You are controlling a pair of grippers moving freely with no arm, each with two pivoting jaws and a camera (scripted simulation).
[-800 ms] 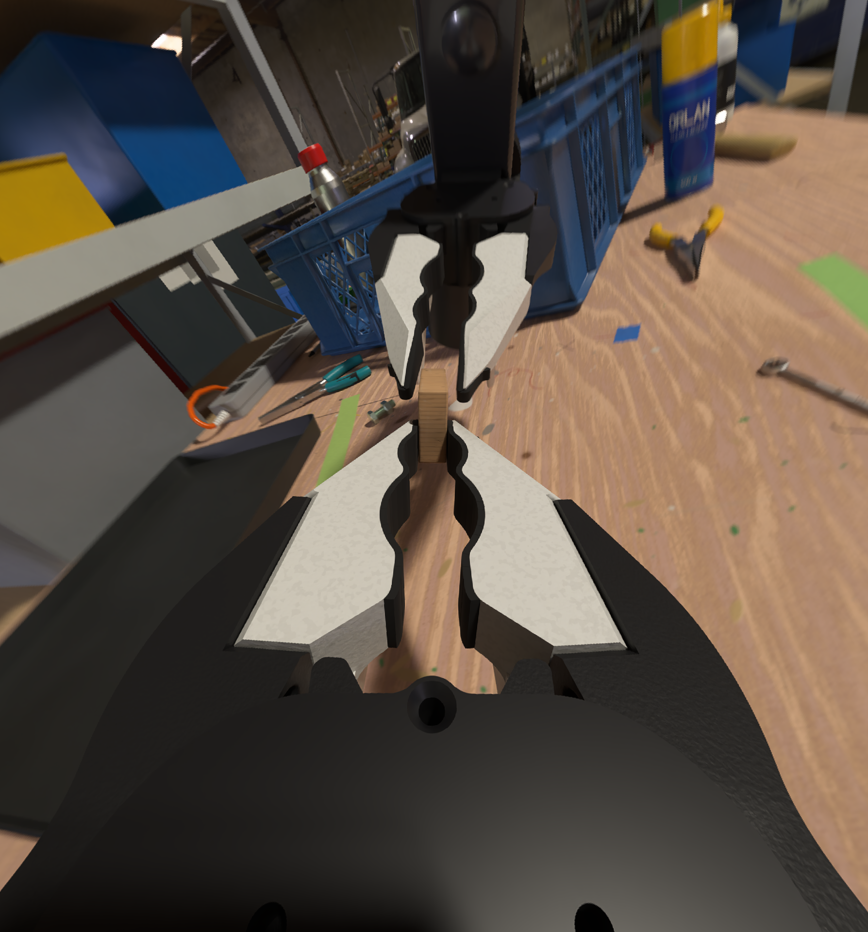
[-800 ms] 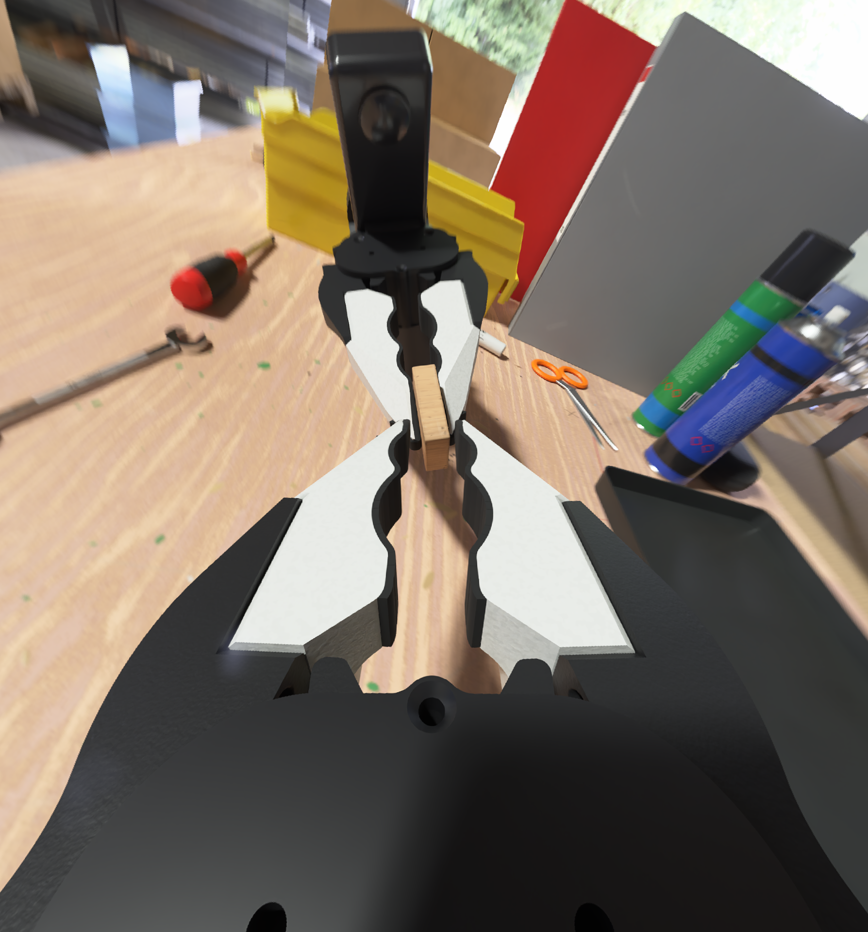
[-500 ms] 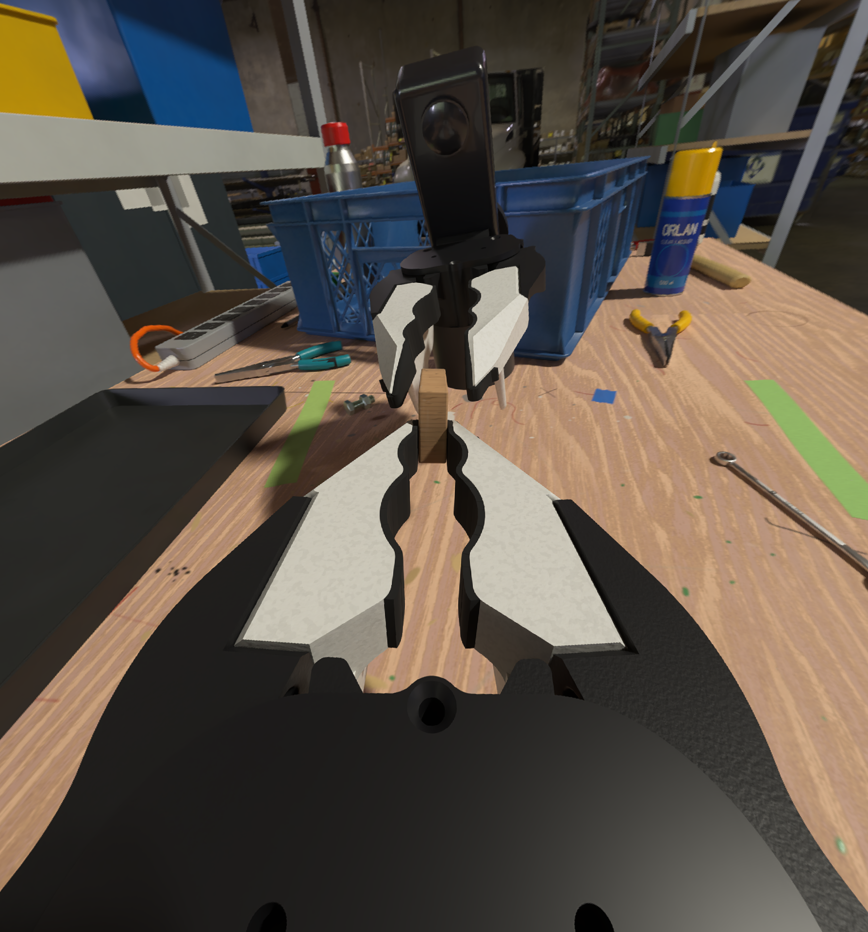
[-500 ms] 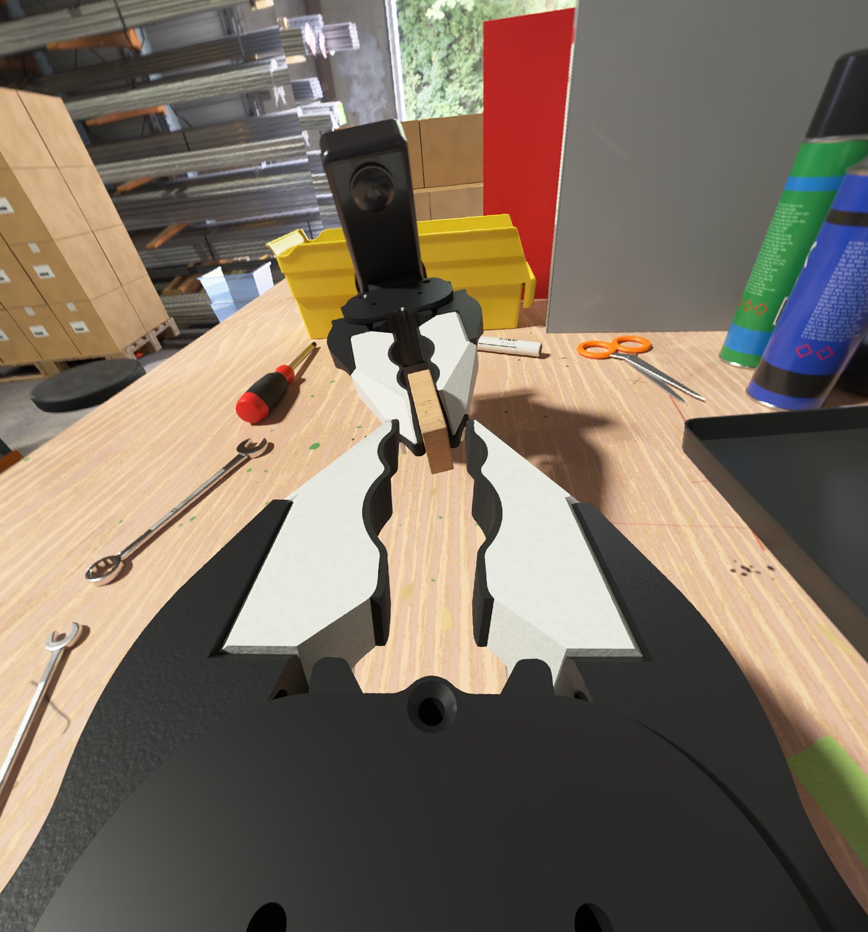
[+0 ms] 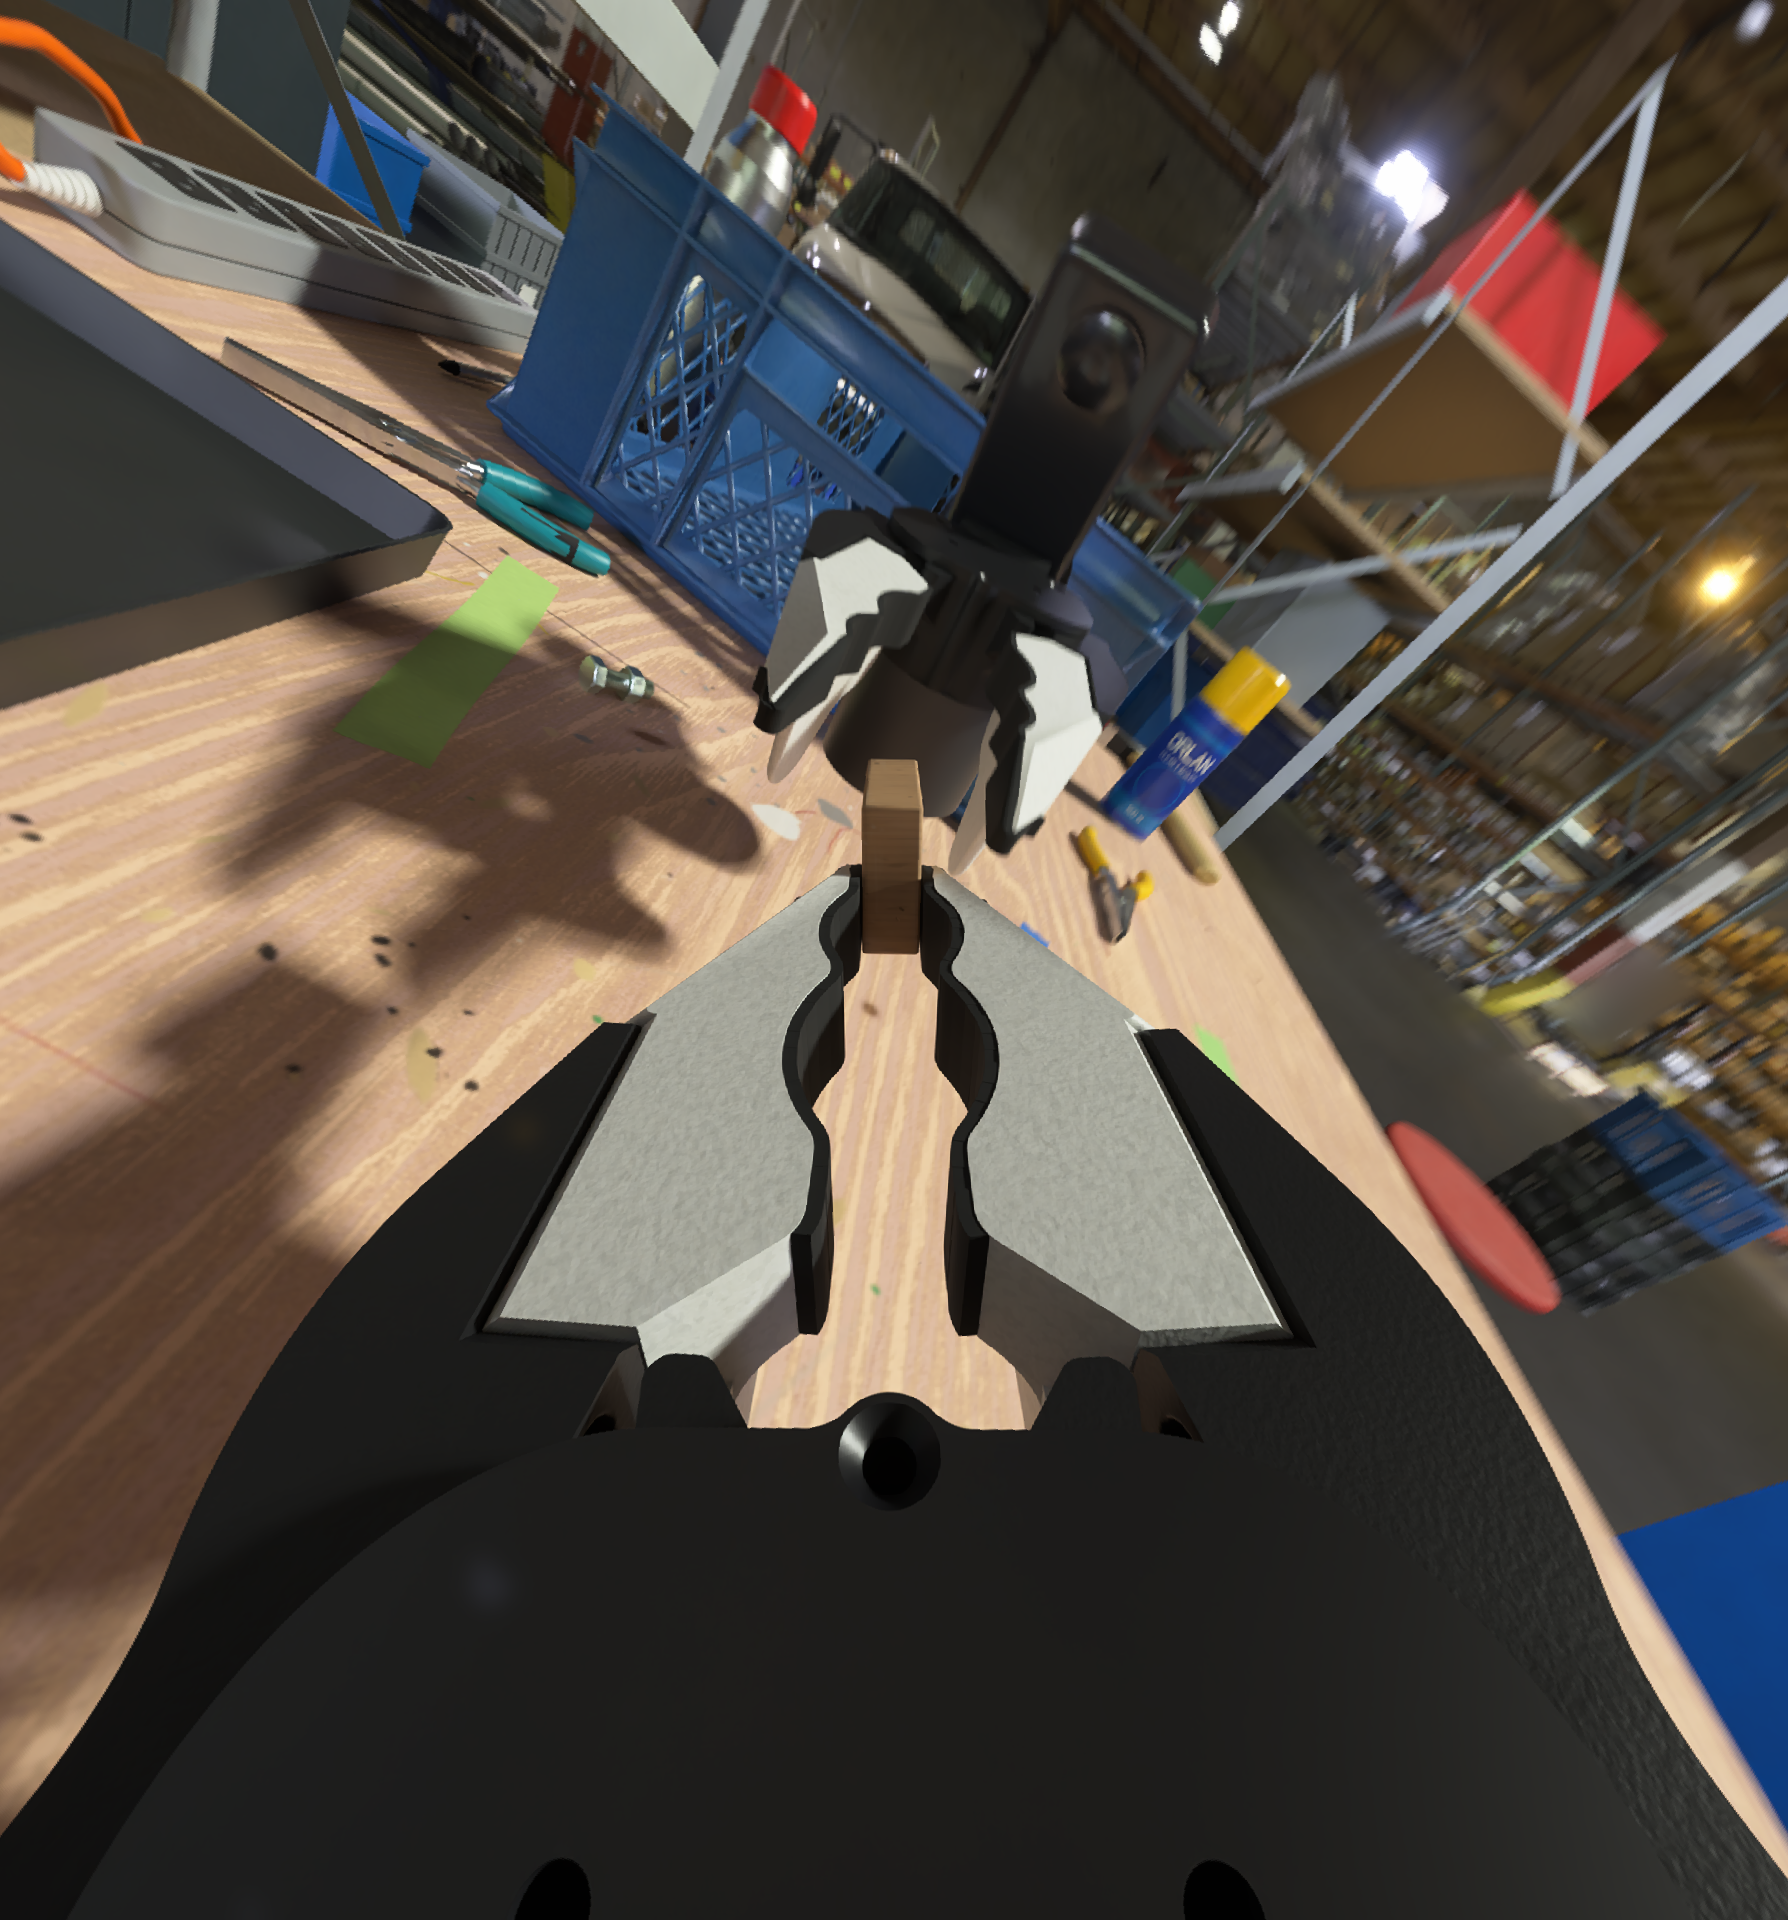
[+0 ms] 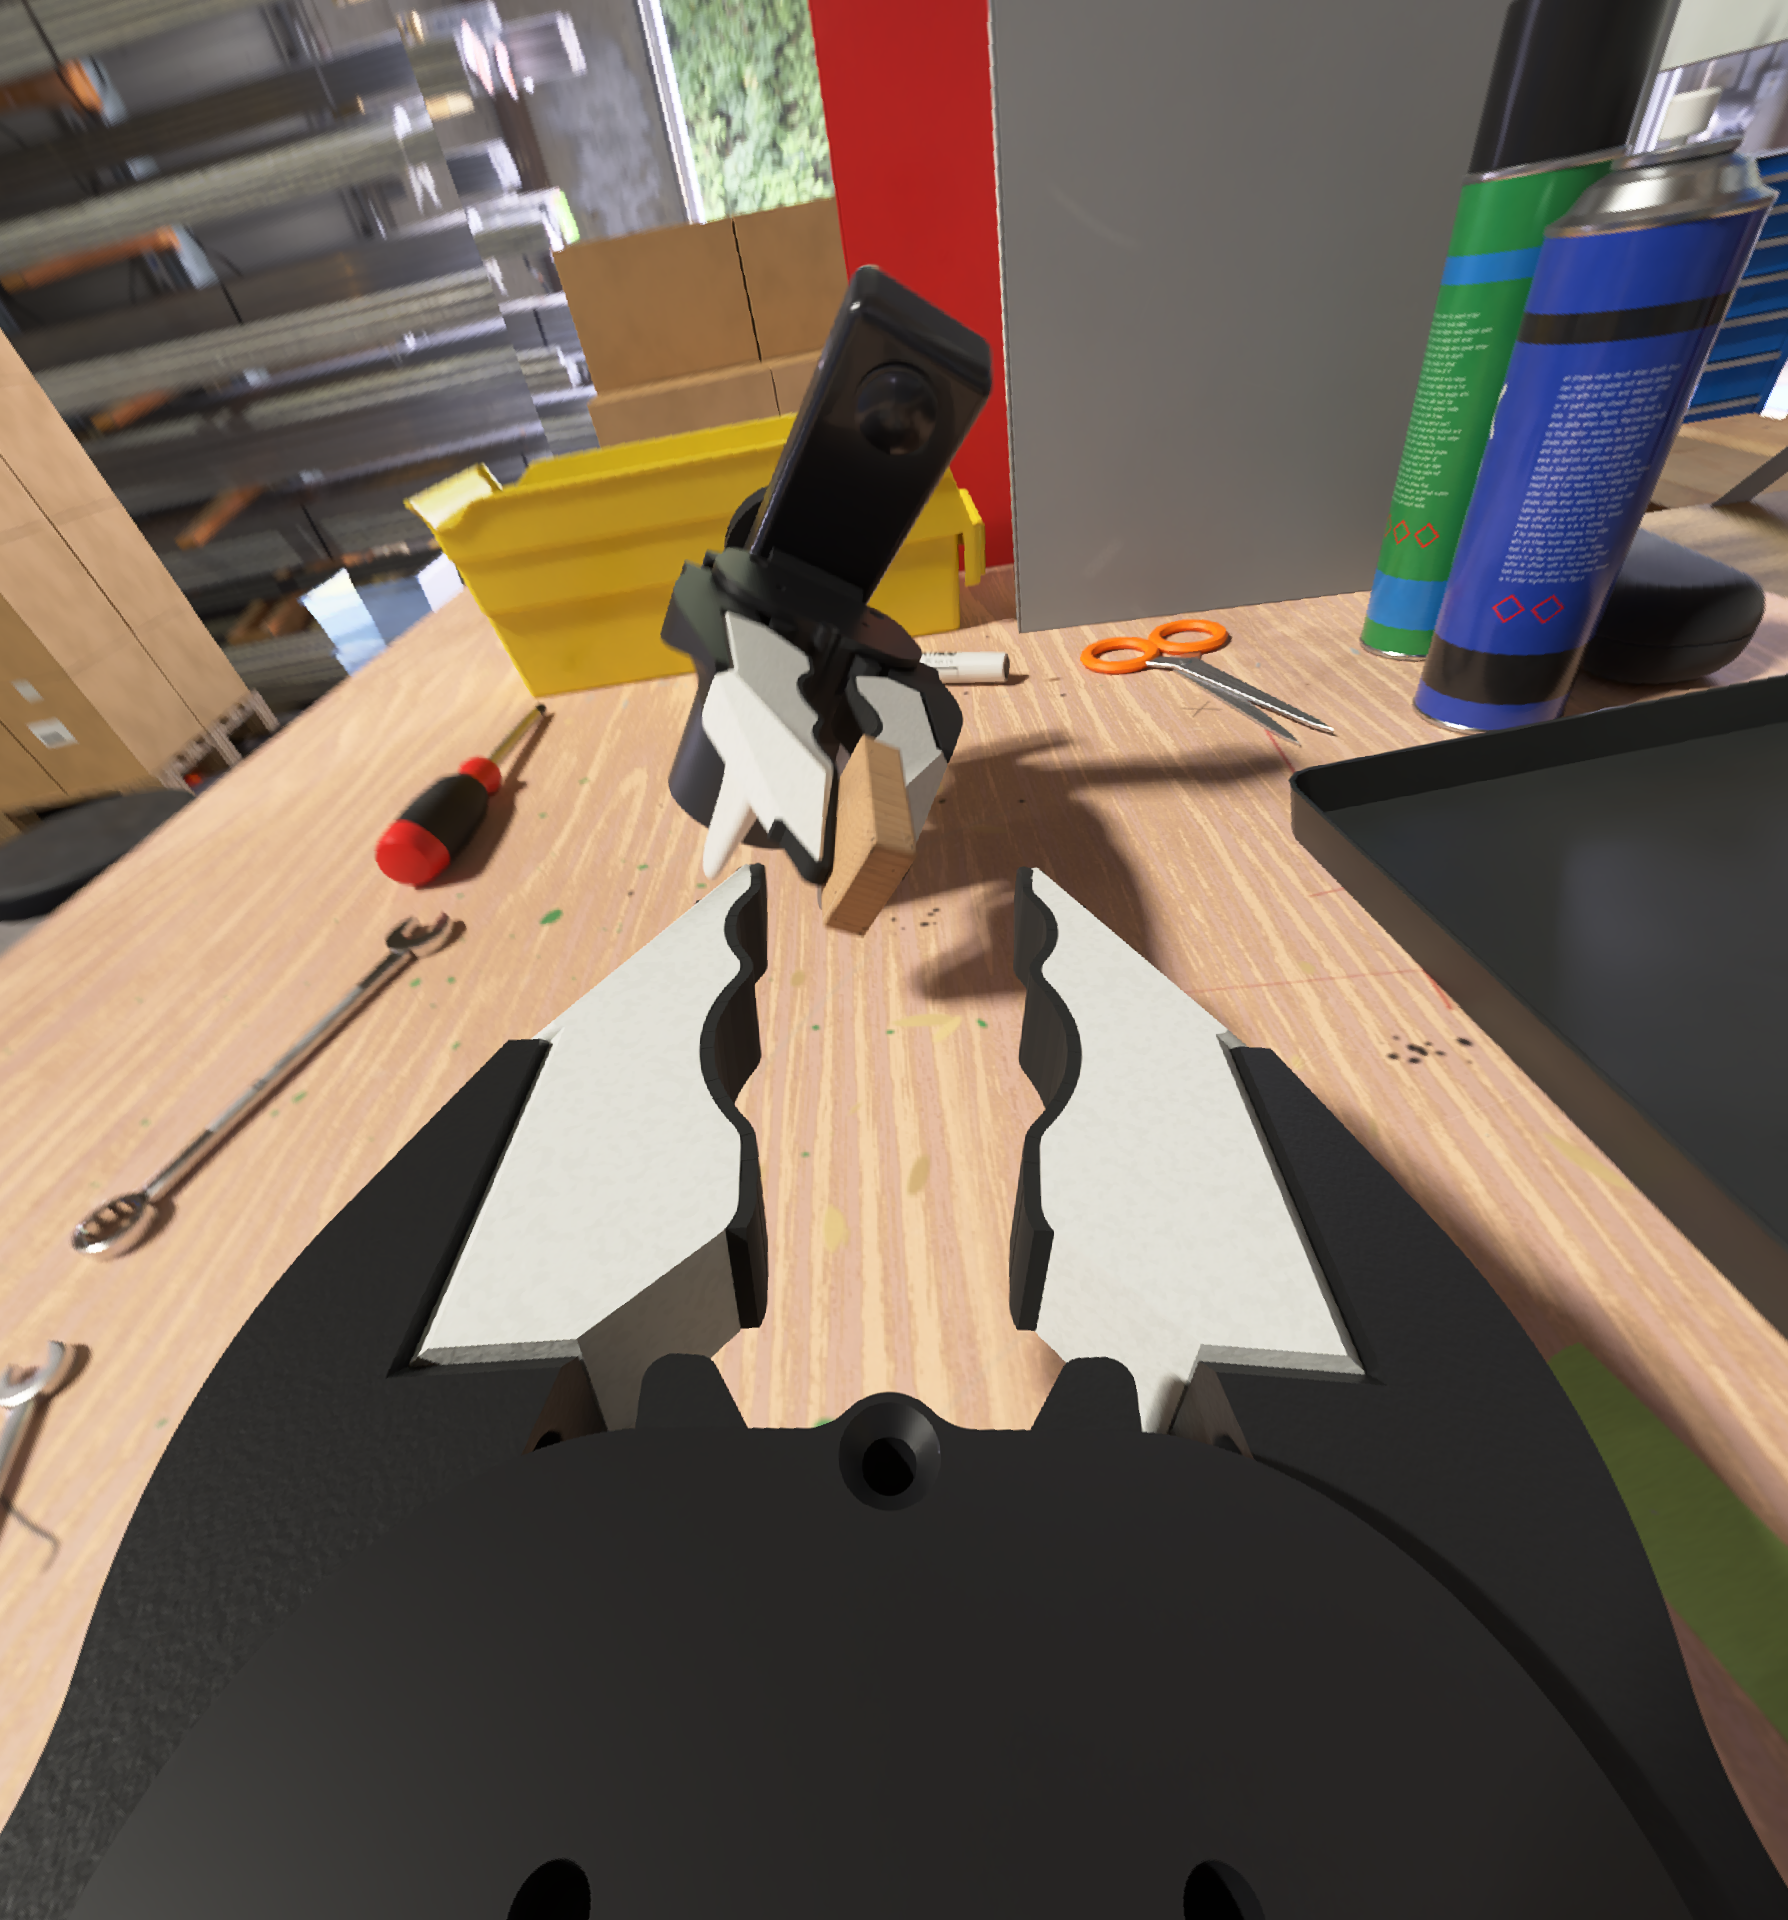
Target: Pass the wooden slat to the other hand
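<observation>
The wooden slat (image 5: 890, 831) is a short pale block held end-on between the tips of my left gripper (image 5: 890, 883), which is shut on it above the wooden bench. My right gripper (image 5: 900, 769) faces it just beyond the slat's far end, jaws spread and not touching it. In the right wrist view my right gripper (image 6: 890, 883) is open and empty. The slat (image 6: 874, 842) hangs tilted just past its fingertips, clamped in the left gripper (image 6: 848, 831).
A black tray (image 6: 1596, 883) lies to the right, with two spray cans (image 6: 1596, 416) and orange scissors (image 6: 1181, 665) behind it. A yellow bin (image 6: 599, 561), a screwdriver (image 6: 443, 810) and a wrench (image 6: 277, 1070) lie on the left. A blue crate (image 5: 744, 416) stands behind.
My right gripper has opened and let go of the slat, and has drawn back a little. The left gripper keeps its hold and has tilted with the slat.
</observation>
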